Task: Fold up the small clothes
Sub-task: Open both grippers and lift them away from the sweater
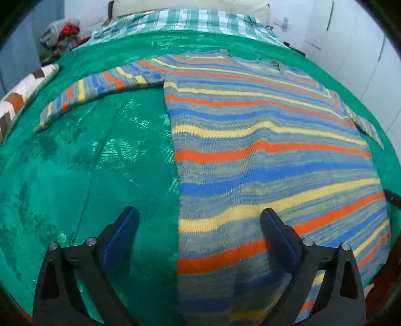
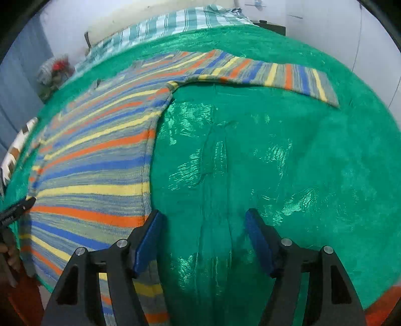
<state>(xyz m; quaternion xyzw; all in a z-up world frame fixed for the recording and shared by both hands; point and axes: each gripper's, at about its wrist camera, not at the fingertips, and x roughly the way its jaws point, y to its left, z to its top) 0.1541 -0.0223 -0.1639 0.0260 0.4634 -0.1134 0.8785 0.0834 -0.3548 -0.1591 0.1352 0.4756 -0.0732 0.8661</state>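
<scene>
A knit sweater (image 1: 263,155) with blue, yellow and orange stripes lies flat, spread out on a green blanket (image 1: 87,175). One sleeve (image 1: 100,87) stretches out to the left in the left wrist view. My left gripper (image 1: 198,212) is open above the sweater's side edge near the hem, one finger over the blanket and the other over the knit. In the right wrist view the sweater (image 2: 95,170) fills the left side, and its other sleeve (image 2: 275,72) reaches right across the blanket (image 2: 300,163). My right gripper (image 2: 203,212) is open over bare blanket, beside the sweater's edge. Neither gripper holds anything.
A green-and-white plaid sheet (image 1: 180,22) covers the bed's far end. A patterned pillow (image 1: 22,97) lies at the left edge, with a pile of clothes (image 1: 60,32) behind it. The left gripper's tip (image 2: 17,210) and a hand (image 2: 10,253) show at the far left.
</scene>
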